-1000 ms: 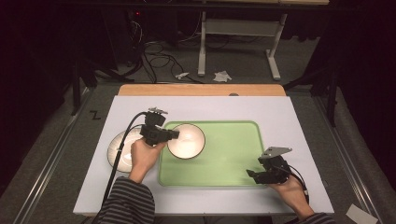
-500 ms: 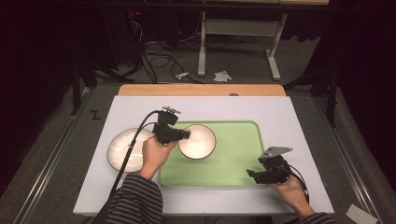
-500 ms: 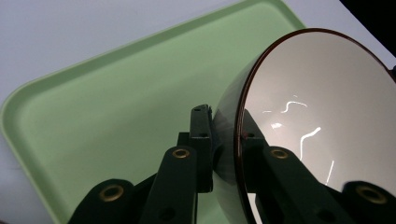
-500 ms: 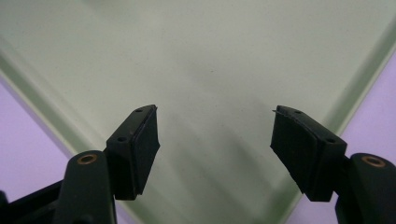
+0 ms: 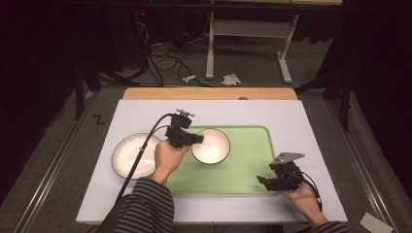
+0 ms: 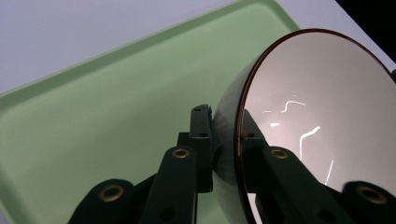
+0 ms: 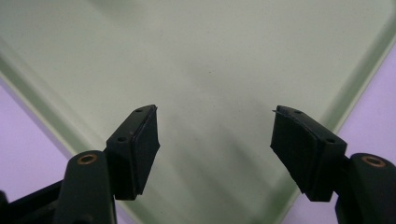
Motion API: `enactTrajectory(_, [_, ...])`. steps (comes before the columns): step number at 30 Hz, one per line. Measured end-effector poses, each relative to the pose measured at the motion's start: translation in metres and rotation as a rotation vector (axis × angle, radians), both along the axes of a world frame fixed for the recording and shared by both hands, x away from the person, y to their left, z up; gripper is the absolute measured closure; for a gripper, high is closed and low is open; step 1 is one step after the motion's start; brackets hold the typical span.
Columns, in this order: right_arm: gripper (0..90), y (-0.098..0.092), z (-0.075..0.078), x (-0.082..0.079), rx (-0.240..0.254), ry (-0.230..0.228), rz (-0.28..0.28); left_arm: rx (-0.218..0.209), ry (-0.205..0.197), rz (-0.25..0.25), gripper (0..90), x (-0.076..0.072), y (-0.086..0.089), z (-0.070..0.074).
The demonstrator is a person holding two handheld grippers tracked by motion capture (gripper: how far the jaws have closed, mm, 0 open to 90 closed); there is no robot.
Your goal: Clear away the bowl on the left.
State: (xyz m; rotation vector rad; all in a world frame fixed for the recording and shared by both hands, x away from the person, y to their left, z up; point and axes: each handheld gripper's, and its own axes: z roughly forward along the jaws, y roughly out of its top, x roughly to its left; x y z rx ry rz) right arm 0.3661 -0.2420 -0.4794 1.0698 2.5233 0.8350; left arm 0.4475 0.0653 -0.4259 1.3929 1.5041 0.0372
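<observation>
The left gripper is clenched on the rim of a bowl, one jaw inside and one outside, holding it at the centre of the high view over the left end of the green tray. The bowl looks glazed, rigid and breakable, probably slick; the rim is the sensible hold. The right gripper stands released at lower right.

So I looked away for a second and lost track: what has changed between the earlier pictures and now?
The left gripper, shut on the bowl by its rim, carried it rightward, off the plate's edge and further over the green tray. Nothing was grasped or released. The plate, the tray and the open right gripper at the tray's near right corner stayed put.
</observation>
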Motion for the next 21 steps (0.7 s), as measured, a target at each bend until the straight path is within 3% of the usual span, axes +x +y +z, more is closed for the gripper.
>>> enactTrajectory(5, [33.4, 0.0, 0.001, 0.0, 0.0, -0.007, 0.003, 0.001, 0.006, -0.017, 81.3, 0.002, -0.004, -0.002])
enactTrajectory(10, [33.4, 0.0, 0.001, 0.0, 0.002, -0.008, 0.002, -0.013, 0.025, -0.007, 81.3, 0.008, -0.01, -0.007])
enactTrajectory(21, [33.3, 0.0, 0.001, -0.001, 0.003, -0.006, 0.005, 0.007, 0.042, 0.01, 81.3, 0.022, -0.026, -0.021])
